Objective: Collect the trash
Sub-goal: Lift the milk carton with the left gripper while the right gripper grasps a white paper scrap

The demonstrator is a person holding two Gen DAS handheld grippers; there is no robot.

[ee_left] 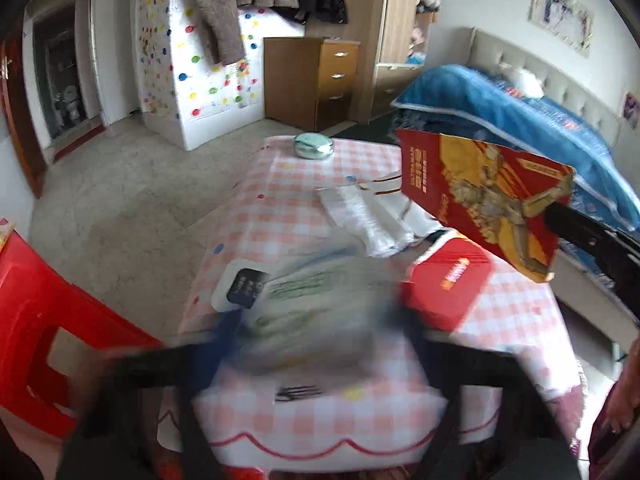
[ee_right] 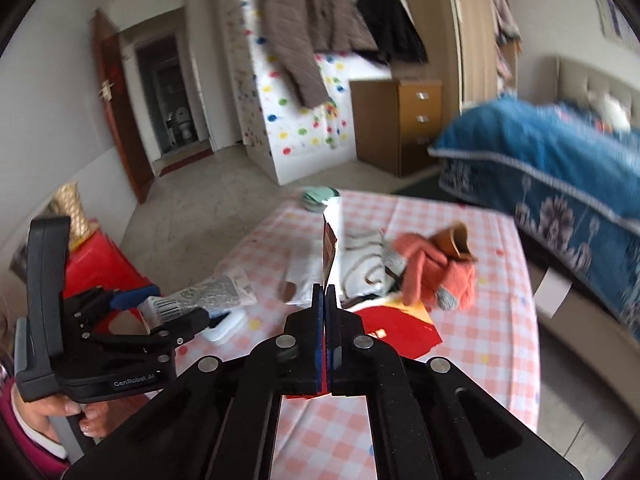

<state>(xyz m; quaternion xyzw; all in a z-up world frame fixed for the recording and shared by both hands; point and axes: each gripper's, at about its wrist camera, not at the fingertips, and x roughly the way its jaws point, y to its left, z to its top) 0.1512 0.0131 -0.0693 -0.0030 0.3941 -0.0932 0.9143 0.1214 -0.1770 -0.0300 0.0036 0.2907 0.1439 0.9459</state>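
2 tongs clamp 2 items: right (ee_right: 325, 292) 1 red card (ee_left: 484, 196), left (ee_right: 192, 312) 1 wrapper (ee_right: 208, 294).

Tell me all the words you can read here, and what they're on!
"GenRobot.AI": on the black plastic left gripper.
Red and yellow cardboard sheet in the right gripper: print too blurred.
Crumpled white wrapper in the left gripper: barcode and print too small.
Red flat packet: orange label blurred.

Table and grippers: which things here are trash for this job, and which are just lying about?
Job:
- red card sheet, pinched in right gripper
- crumpled wrapper, in left gripper
- red packet

Lying about:
- round green tin
- orange garment
- red stool
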